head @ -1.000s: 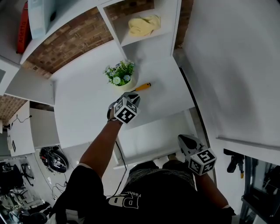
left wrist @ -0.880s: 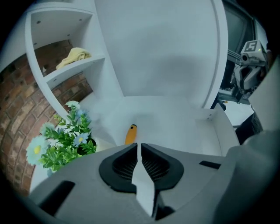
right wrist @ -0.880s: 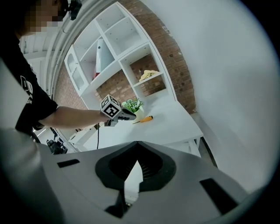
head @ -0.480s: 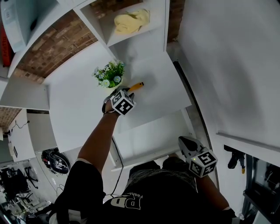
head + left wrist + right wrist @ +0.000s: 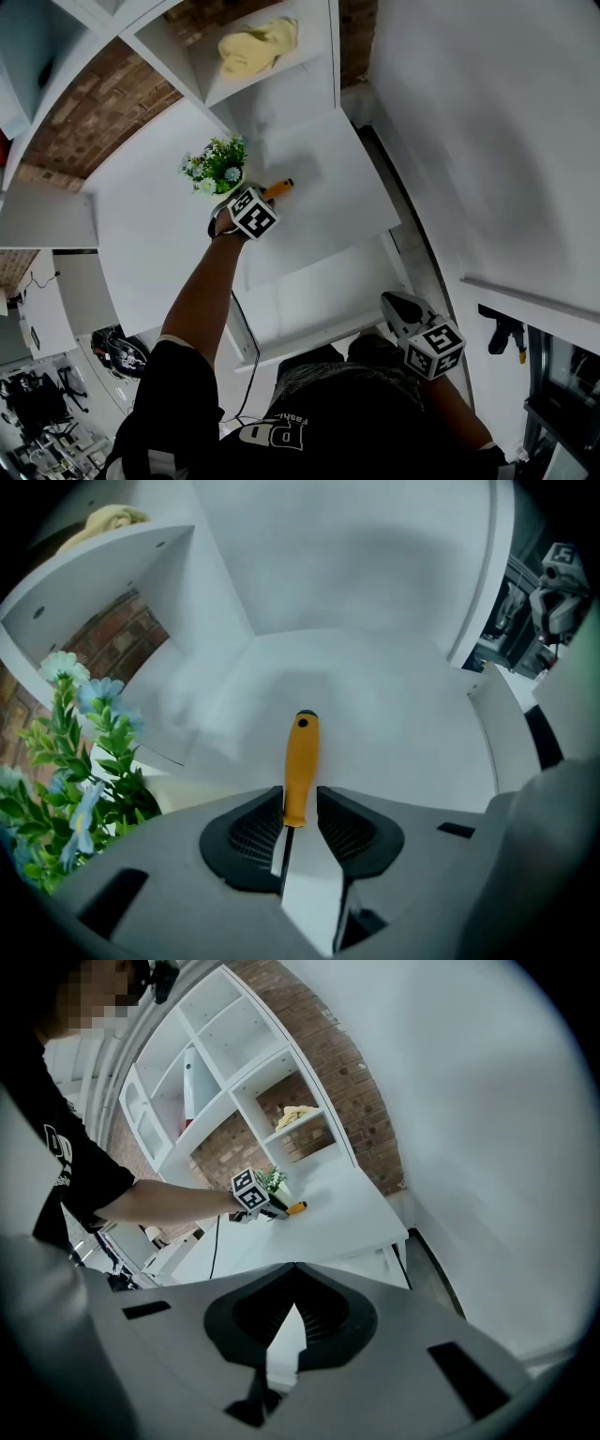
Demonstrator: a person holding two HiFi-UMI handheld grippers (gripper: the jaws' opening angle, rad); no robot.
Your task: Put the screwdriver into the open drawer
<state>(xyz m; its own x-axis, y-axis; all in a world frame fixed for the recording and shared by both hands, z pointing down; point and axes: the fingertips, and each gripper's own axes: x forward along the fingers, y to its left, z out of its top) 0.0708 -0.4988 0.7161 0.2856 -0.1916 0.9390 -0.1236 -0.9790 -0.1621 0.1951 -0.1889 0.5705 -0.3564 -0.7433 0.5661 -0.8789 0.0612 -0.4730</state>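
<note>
The screwdriver point(image 5: 301, 761), with an orange handle and a thin metal shaft, lies on the white table point(image 5: 319, 187) beside the plant. My left gripper point(image 5: 300, 794) points steeply down over it. Its jaws have just been opening and stand open, with the handle's near end and the shaft between the pads, not pressed. From the head view the marker cube point(image 5: 251, 212) hides the jaws and only the handle point(image 5: 277, 189) shows. The open white drawer point(image 5: 319, 295) juts out below the table's front edge. My right gripper point(image 5: 392, 302) hangs shut and empty at the drawer's right corner.
A small potted plant point(image 5: 214, 166) with white and blue flowers stands just left of the screwdriver, close to my left gripper. White shelf cubbies rise behind the table, one holding a yellow cloth point(image 5: 248, 47). A white wall runs along the right.
My left gripper has moved away from me and down onto the screwdriver, so its cube now sits right at the handle. The right gripper has hardly shifted.
</note>
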